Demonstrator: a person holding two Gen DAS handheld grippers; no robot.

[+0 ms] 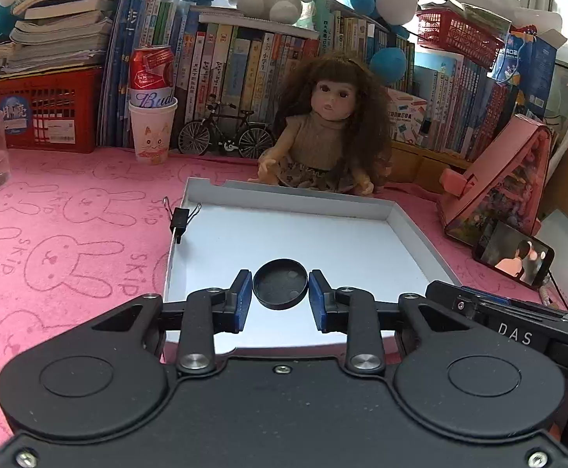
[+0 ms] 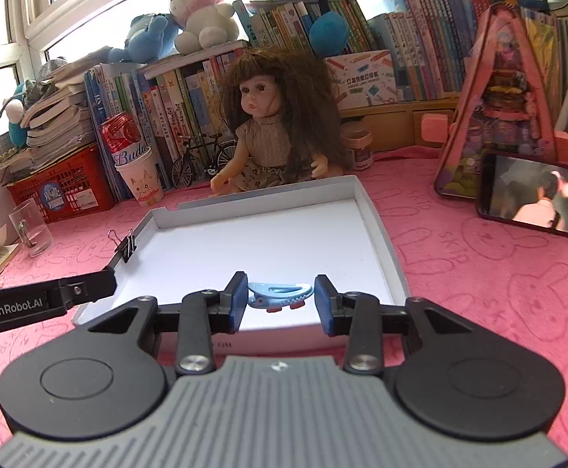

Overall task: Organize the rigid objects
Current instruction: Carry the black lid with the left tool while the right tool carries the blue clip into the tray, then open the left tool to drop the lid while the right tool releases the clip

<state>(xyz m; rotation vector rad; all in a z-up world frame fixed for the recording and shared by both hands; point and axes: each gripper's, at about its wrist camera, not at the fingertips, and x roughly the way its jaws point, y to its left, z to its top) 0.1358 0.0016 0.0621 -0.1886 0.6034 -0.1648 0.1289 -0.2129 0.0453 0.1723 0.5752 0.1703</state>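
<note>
From the left wrist view, the left gripper (image 1: 280, 296) has its blue pads pressed against both sides of a round black lid (image 1: 280, 288), held hollow side up above the near part of the white tray (image 1: 362, 204). The tray floor beyond is bare up to the far wall (a black binder clip (image 1: 180, 221) sits on the left rim), and a doll (image 1: 323, 136) sits just behind that far wall. Pink rabbit-print cloth (image 1: 69, 226) lies open to the left. From the right wrist view, the right gripper (image 2: 280, 300) clamps a light blue hair clip (image 2: 280, 294) lengthwise between its pads, over the tray's near edge. The tray's right wall (image 2: 381, 241) has open cloth beside it, with a phone (image 2: 535, 201) well off to the right.
</note>
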